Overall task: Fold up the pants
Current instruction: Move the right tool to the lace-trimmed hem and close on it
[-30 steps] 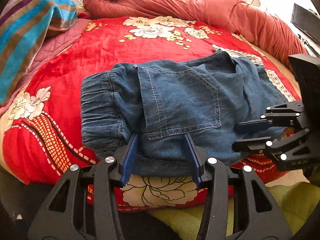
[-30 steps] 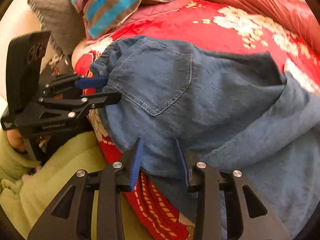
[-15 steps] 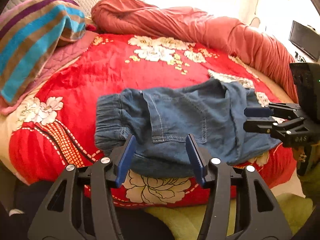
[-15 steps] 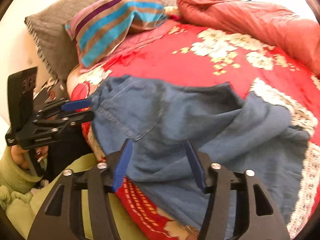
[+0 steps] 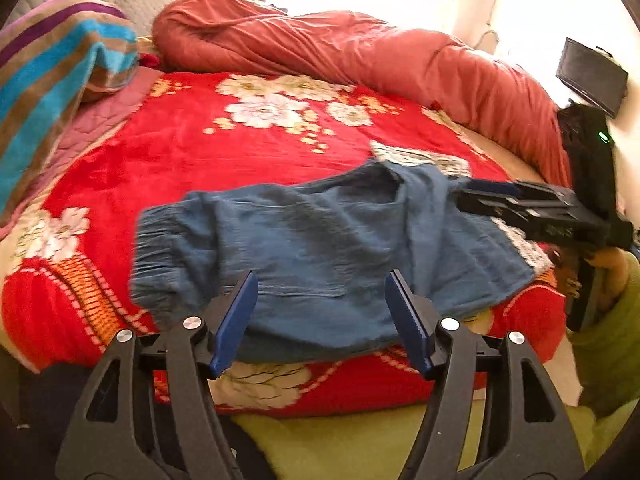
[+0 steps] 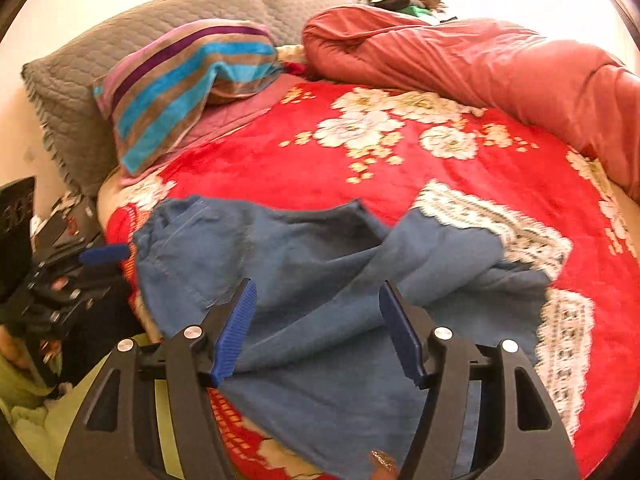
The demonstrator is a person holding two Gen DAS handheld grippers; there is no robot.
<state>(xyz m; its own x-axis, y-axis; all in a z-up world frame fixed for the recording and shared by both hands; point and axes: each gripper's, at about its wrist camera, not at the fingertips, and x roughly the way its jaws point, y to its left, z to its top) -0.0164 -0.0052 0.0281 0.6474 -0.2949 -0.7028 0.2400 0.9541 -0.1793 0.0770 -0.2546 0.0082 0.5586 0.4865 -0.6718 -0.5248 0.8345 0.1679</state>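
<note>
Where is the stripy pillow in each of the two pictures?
Left wrist view: the stripy pillow sits at the far left edge, up high, partly cut off by the picture's rim.
Right wrist view: it lies upper left of the middle, leaning on the grey quilted cushion.
Shared landmark: the rolled red duvet lies just to the pillow's right in both views, behind the blue pants.

Open red blanket [image 6: 312, 168] beyond the pants [image 6: 320, 280]; rolled quilt [image 6: 480, 60] and striped pillow [image 6: 180, 80] along the far edge.
</note>
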